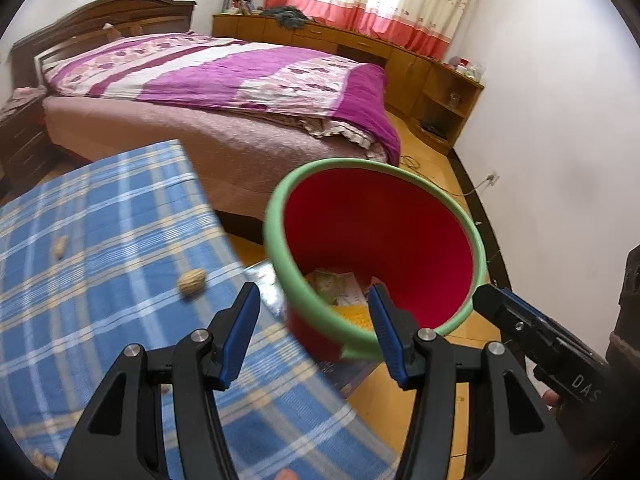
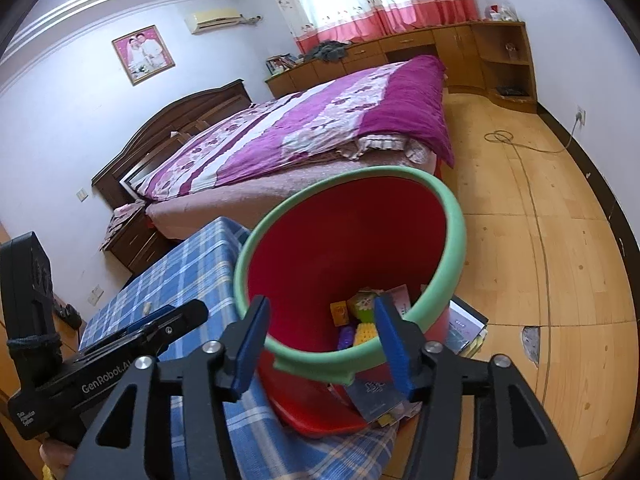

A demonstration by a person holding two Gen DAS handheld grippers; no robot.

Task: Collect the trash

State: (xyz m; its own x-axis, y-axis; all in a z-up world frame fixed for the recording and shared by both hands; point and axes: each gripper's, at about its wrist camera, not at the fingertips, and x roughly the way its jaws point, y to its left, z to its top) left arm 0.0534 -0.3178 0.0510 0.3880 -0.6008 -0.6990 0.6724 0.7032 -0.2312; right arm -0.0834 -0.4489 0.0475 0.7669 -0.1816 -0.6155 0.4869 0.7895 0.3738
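The bed (image 2: 304,128) fills the far half of both views, purple quilt on top, wooden cabinets (image 2: 452,48) along the curtained wall behind it. Nearer to you sits the table (image 1: 100,248) under a blue plaid cloth. The bin (image 2: 348,264), red with a green rim, stands at the table's right edge, tipped so its mouth faces you; in the right view its base seems to rest on a stack of books (image 2: 464,328), partly hidden. Inside it lies trash (image 2: 362,308): coloured wrappers, a yellow textured piece, paper.

Your right gripper (image 2: 320,340) hangs at the bin's near rim, jaws about half apart and empty. The rim passes between the blue pads (image 2: 250,344); they do not press on it. The right pad overlaps the bin's mouth.

Your left gripper (image 1: 312,332) is also about half open, nothing held. Its left pad is over the cloth, its right pad over the bin's near rim.

Loose trash on the cloth: one nut shell (image 1: 192,282) just ahead and left of the left gripper, apart from the pads; a smaller shell (image 1: 60,247) farther left; another scrap (image 1: 42,460) at the near left corner, blurred.
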